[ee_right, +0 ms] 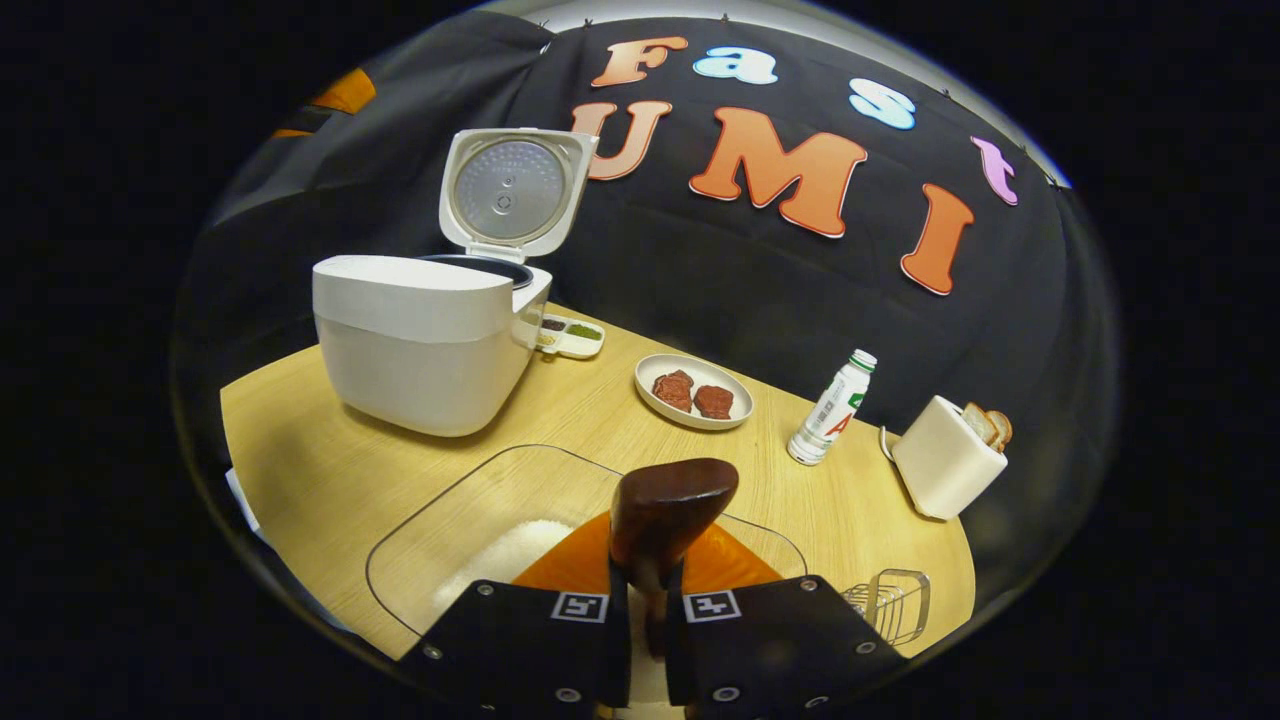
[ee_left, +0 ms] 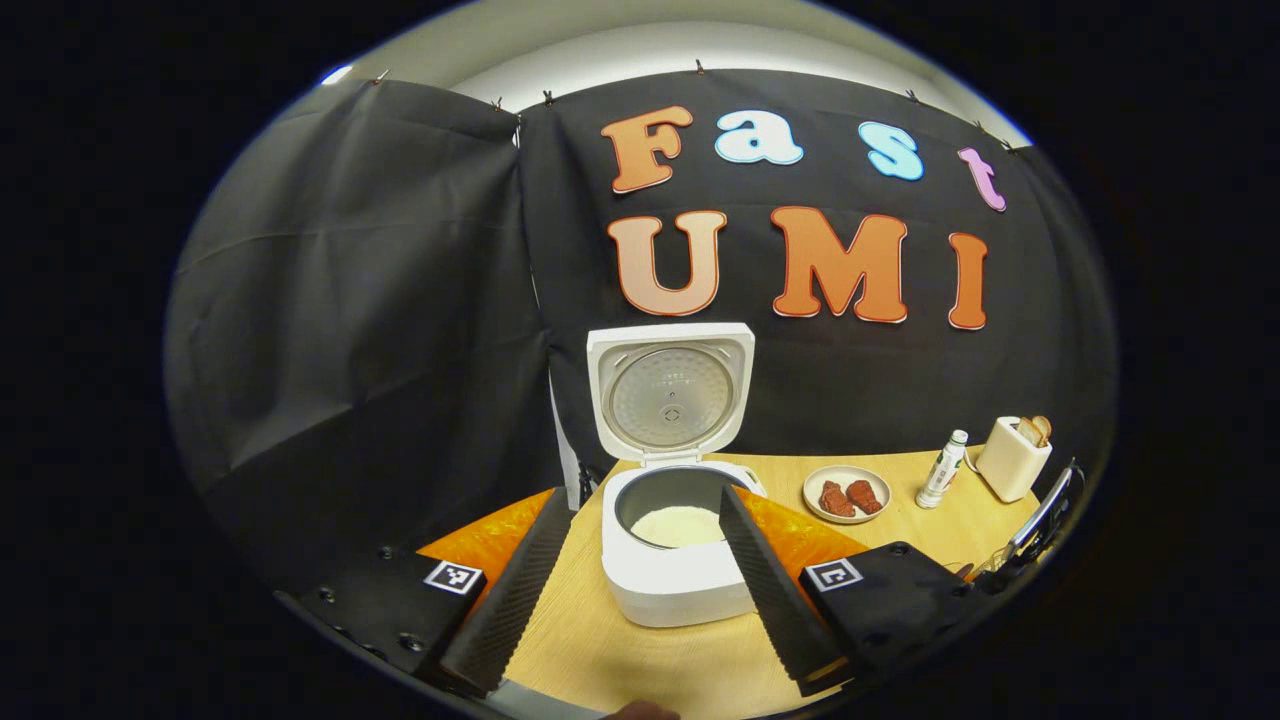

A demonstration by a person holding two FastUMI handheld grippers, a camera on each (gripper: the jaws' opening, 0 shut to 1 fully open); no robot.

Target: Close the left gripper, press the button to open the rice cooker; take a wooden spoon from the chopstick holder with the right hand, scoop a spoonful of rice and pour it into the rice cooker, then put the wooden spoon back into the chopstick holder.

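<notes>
wooden table [ee_right: 330, 470]: rice cooker [ee_left: 675, 560] lid already up; left gripper [ee_left: 640, 585] fingers spread; right gripper [ee_right: 645, 610] clamps wooden spoon [ee_right: 665, 520] above rice container [ee_right: 470, 530]; scoop, pour, return remain.

The left gripper [ee_left: 640, 580] carries two long, wedge-shaped fingers [ee_left: 515, 590] whose inner faces are finely ribbed. Each finger grows from a blocky matte black carriage [ee_left: 395, 605] fastened with small round screws, and each carriage bears a small white square tag printed with a black block pattern [ee_left: 453, 577]. The right gripper [ee_right: 645, 610] has the same black carriages [ee_right: 780, 640], silver-headed screws at their corners, and a pair of white patterned tags [ee_right: 711, 605] set side by side.
</notes>
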